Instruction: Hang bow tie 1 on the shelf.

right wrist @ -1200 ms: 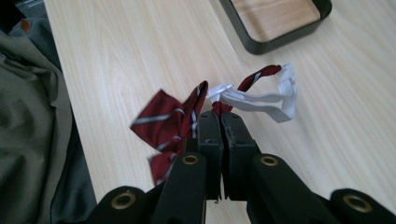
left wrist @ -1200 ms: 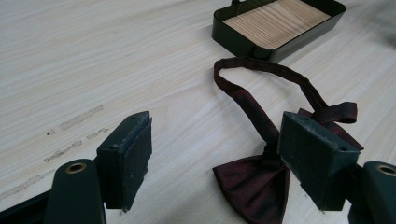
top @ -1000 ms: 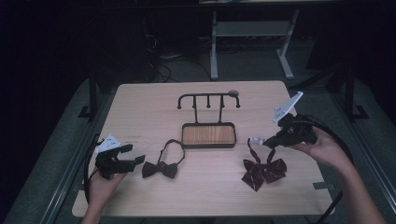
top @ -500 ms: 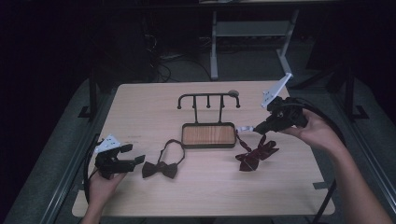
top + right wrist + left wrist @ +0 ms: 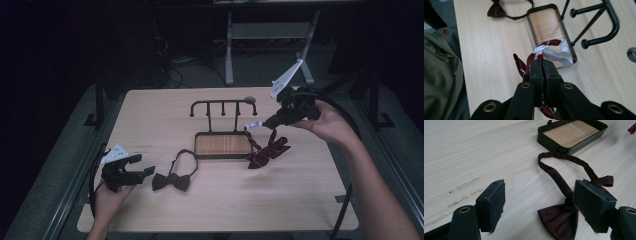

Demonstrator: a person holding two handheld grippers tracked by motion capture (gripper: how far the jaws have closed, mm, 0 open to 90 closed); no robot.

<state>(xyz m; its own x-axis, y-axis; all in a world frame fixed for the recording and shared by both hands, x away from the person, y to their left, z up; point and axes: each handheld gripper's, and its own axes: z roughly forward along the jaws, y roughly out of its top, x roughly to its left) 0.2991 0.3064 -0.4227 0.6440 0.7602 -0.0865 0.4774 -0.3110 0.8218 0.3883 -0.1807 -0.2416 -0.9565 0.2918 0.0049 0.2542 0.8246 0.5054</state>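
A red striped bow tie (image 5: 267, 149) hangs by its strap from my right gripper (image 5: 267, 122), which is shut on the strap beside a white tag (image 5: 556, 53). In the right gripper view the right gripper (image 5: 542, 62) pinches the striped strap (image 5: 520, 65) above the table. It is just right of the black peg rack (image 5: 222, 106) and its wooden-floored tray (image 5: 222, 145). A dark bow tie (image 5: 172, 180) lies flat with its strap looped. My left gripper (image 5: 137, 167) rests low at the table's left, open, and the dark bow tie (image 5: 559, 220) sits just ahead of its right jaw.
The rack's pegs (image 5: 599, 22) stick out close to the held strap. A small round disc (image 5: 249, 100) lies behind the rack. The table edge (image 5: 215, 230) runs near the person's forearms, and a dark floor with cables and a metal stand lies beyond.
My right gripper has risen and moved left toward the rack, lifting the red striped tie off its spot on the table. The left gripper and the dark tie stayed put.
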